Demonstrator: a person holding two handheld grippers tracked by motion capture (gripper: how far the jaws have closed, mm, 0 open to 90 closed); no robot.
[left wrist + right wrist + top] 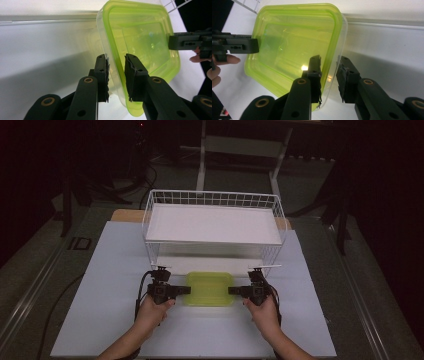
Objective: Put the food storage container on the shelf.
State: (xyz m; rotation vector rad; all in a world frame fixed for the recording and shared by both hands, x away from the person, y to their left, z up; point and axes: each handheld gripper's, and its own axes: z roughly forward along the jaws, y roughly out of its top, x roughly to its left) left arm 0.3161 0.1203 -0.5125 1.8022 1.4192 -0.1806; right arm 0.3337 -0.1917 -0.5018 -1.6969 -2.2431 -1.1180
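**Two claws on one green-lidded box, lift not yet made**

Two hands come in from the near edge of the desk [115, 320], each with one claw. The left claw [186, 290] has its jaws nearly closed over the left rim of the lidded plastic container [210, 289]; in the left gripper view the left claw [117, 75] has the rim and clear wall between its pads, which look to be touching or all but touching it. The right claw [234, 290] does the same on the opposite rim; in the right gripper view the right claw [329, 75] straddles the edge, narrowed down, though a sliver of gap may remain at the outer pad.

The container sits on the white desk sheet, just in front of the wire basket shelf [215, 220], between the two claws.

By my reading, the approach and the two-sided grasp are done or nearly so; lifting the box and carrying it, likely to the shelf behind, is left.

Count: one container with one green lid, two claws, two hands, one wire shelf with one white board on it.
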